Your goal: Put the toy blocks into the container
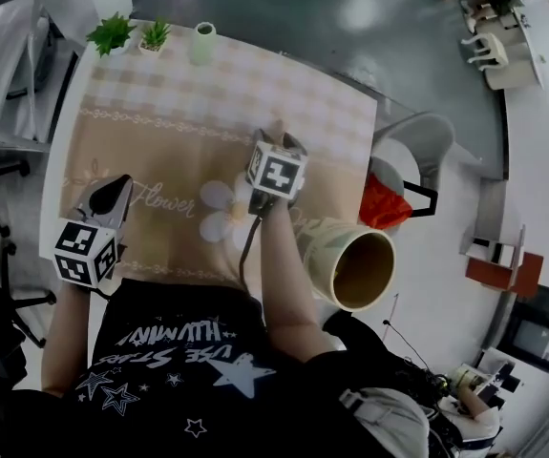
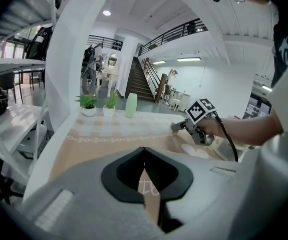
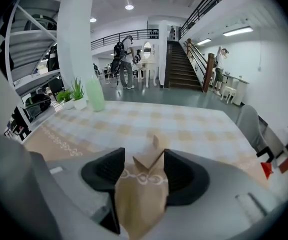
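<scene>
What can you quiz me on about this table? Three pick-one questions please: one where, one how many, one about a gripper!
1. Where do the potted plants stand?
A) at the table's far left corner
B) under a chair
C) on the floor

2. How many potted plants are there?
A) one
B) two
C) four

3. How are the left gripper's jaws?
A) wide apart
B) gripping a cup
C) together, empty

Answers:
1 A: they stand beside the green vase at that corner.
2 B: two pots stand side by side.
3 C: the tips meet, with only tablecloth behind.
</scene>
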`<action>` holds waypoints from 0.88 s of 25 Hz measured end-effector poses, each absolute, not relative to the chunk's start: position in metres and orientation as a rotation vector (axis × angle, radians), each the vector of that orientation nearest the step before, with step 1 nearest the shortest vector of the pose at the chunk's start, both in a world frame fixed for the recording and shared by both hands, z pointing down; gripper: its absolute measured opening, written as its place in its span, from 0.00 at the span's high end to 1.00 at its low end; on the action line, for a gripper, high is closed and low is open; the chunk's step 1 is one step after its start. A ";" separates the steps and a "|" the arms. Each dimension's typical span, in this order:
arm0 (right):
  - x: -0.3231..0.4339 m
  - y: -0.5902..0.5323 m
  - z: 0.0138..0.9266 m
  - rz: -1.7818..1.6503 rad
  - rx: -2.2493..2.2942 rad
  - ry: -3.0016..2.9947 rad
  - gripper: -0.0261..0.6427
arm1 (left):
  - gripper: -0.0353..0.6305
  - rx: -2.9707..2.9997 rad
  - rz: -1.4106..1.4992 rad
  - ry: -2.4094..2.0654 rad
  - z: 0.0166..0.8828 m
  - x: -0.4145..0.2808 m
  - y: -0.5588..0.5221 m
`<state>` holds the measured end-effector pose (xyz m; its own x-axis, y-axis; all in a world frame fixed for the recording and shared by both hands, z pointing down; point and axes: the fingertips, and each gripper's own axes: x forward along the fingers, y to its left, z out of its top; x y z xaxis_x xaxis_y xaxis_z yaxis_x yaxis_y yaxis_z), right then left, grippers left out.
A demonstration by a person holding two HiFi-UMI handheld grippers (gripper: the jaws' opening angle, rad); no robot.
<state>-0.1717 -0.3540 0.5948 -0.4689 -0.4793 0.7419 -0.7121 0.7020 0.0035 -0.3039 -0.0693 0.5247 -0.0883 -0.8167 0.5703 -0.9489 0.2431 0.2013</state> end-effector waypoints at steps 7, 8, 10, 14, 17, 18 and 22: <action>-0.167 -0.359 0.599 0.375 0.914 -2.127 0.68 | 0.93 1.614 0.302 -1.937 0.525 -0.304 -0.070; -0.166 -0.358 0.598 0.379 0.908 -2.129 0.68 | 0.93 1.618 0.302 -1.937 0.524 -0.304 -0.070; -0.165 -0.356 0.593 0.385 0.905 -2.139 0.68 | 0.93 1.627 0.301 -1.940 0.522 -0.304 -0.072; -0.167 -0.351 0.573 0.376 0.906 -2.183 0.69 | 0.93 1.653 0.295 -1.946 0.515 -0.304 -0.074; -0.171 -0.347 0.555 0.366 0.899 -2.242 0.69 | 0.93 1.676 0.289 -1.950 0.510 -0.304 -0.077; -0.173 -0.345 0.548 0.360 0.894 -2.267 0.69 | 0.93 1.682 0.286 -1.952 0.508 -0.304 -0.077; -0.177 -0.332 0.517 0.316 0.871 -2.347 0.69 | 0.93 1.715 0.273 -1.958 0.499 -0.302 -0.079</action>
<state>-0.1770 -0.3322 0.5173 -0.5987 -0.5104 0.6173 -0.6554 0.7552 -0.0112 -0.3019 -0.0787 0.4990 -0.0643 -0.8623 0.5023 -0.9667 0.1787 0.1831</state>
